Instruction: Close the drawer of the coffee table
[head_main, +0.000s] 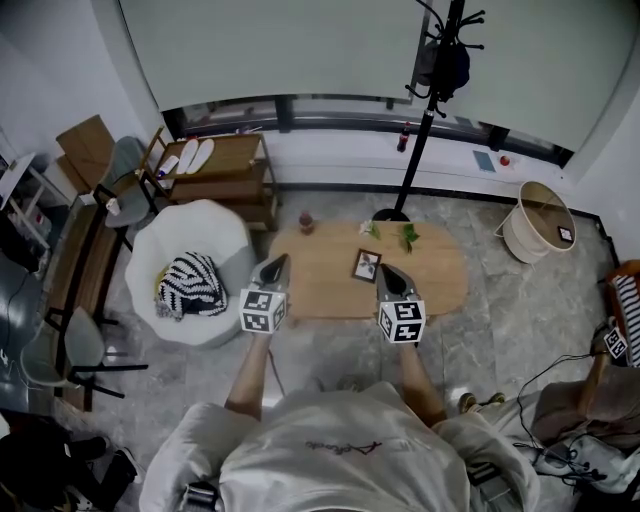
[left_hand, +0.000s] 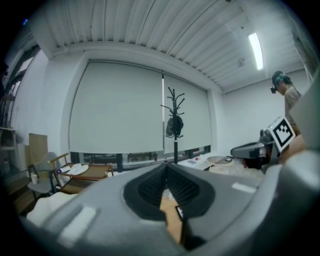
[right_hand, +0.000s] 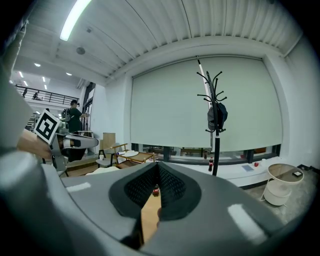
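The oval wooden coffee table (head_main: 320, 288) stands on the grey floor in front of me; no drawer front shows in any view. On its top are a small picture frame (head_main: 366, 264), a green sprig (head_main: 408, 237) and a small red object (head_main: 307, 222). My left gripper (head_main: 275, 262) hovers over the table's near left part, jaws shut and empty. Over the near middle hangs my right gripper (head_main: 388, 272), also shut with nothing held. In the left gripper view the left gripper (left_hand: 166, 167) shows only a sliver of tabletop (left_hand: 172, 220). The right gripper (right_hand: 158, 165) likewise shows a table sliver (right_hand: 148, 215).
A white beanbag seat (head_main: 228, 240) with a striped cushion (head_main: 192, 283) sits left of the table. A black coat stand (head_main: 425, 110) rises behind it, a white basket (head_main: 540, 222) stands at the right, a wooden shelf unit (head_main: 215, 170) at the back left. Cables (head_main: 560, 440) lie at the right.
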